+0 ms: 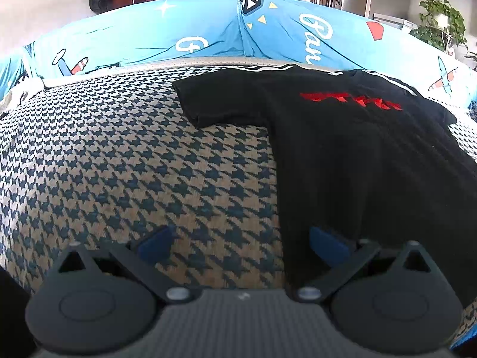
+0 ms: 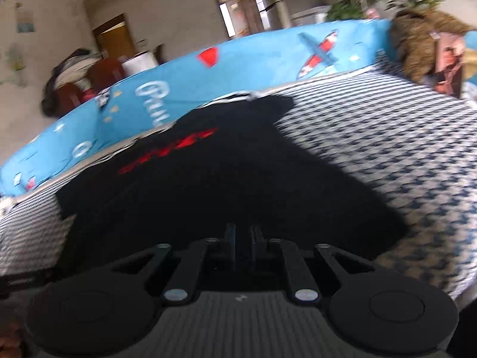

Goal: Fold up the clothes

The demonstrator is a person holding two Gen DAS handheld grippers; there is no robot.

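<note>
One black T-shirt (image 1: 357, 155), red unreadable print (image 1: 351, 101)

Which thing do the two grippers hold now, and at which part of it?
Nothing is visibly held. The left gripper is open above the black T-shirt side edge. The right gripper has its jaws nearly together over the shirt; no cloth shows between them.

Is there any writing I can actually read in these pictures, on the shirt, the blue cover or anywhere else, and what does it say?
Black T-shirt: a red print across the chest, lying upside down to the camera and too blocky to read.
Blue cover: white cursive lettering, partly hidden; it seems to begin "Par", the rest unreadable.
Same cover, further left: a lone white curl, perhaps a "G".
Right wrist view: everything is motion-blurred; nothing readable, including the picture card.
</note>
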